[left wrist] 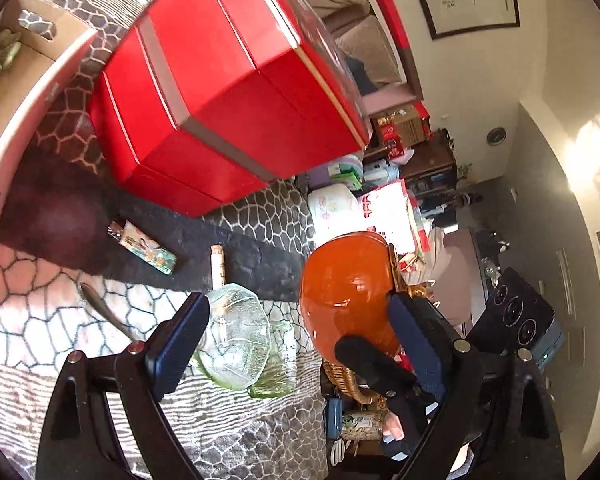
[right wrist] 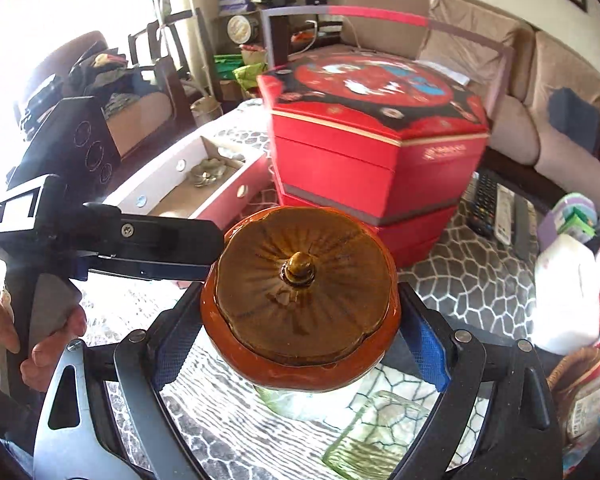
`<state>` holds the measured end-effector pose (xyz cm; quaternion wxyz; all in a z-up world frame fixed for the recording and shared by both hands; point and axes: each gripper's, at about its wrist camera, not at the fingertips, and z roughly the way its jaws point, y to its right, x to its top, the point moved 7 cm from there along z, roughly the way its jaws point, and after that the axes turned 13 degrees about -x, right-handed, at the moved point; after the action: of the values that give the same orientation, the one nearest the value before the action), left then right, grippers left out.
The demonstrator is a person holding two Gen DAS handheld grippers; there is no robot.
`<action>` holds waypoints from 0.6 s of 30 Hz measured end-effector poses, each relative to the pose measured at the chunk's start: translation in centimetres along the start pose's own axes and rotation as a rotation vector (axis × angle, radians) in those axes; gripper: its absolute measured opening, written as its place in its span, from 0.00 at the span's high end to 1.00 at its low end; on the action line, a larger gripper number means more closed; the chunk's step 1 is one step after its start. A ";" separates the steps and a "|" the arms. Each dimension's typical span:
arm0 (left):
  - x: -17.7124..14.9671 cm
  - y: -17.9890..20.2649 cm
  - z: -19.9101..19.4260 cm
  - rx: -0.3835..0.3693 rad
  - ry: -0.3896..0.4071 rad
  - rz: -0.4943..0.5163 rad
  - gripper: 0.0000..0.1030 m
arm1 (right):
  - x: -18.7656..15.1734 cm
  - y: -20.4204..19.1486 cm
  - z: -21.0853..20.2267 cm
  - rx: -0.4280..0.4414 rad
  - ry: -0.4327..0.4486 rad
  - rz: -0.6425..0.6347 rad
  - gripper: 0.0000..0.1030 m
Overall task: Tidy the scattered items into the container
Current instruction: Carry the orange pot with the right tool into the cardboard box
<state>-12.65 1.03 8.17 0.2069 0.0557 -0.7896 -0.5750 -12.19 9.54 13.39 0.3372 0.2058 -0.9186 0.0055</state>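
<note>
Orange lidded jar (right wrist: 300,308) sits clamped between the blue pads of the right gripper (right wrist: 300,344), held above the patterned cloth (right wrist: 460,280). Left gripper (left wrist: 296,328) hangs with jaws wide around a green glass dish (left wrist: 236,340), near the white box (right wrist: 188,184).

The orange pot (right wrist: 300,320) is glossy glazed ceramic — its brown lid (right wrist: 304,284) duller and ribbed. The green dish (left wrist: 236,336) is clear pressed glass, the red box (right wrist: 376,140) smooth satin card, the patterned blanket (left wrist: 256,216) soft plush cloth.
</note>
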 end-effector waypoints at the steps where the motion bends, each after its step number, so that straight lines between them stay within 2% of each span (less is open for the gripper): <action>1: 0.2 0.0 -1.2 0.001 0.016 0.003 0.11 | 0.5 -1.1 0.1 0.008 -0.003 -0.010 0.12; 7: 2.3 -1.8 -8.6 -0.009 0.135 -0.034 0.11 | 3.4 -7.8 1.6 0.027 -0.018 -0.057 0.11; 11: 4.1 -3.7 -13.2 0.005 0.216 -0.046 0.11 | 5.5 -11.3 4.3 0.027 -0.035 -0.057 0.11; 18: 6.7 -7.9 -19.2 0.173 0.258 -0.018 0.11 | 9.0 -16.3 11.6 0.041 -0.067 -0.036 0.11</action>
<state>-12.43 -20.79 7.42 0.2957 0.1539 -0.8026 -0.4947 -19.32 -10.50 7.95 0.3020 0.2294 -0.9252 0.0114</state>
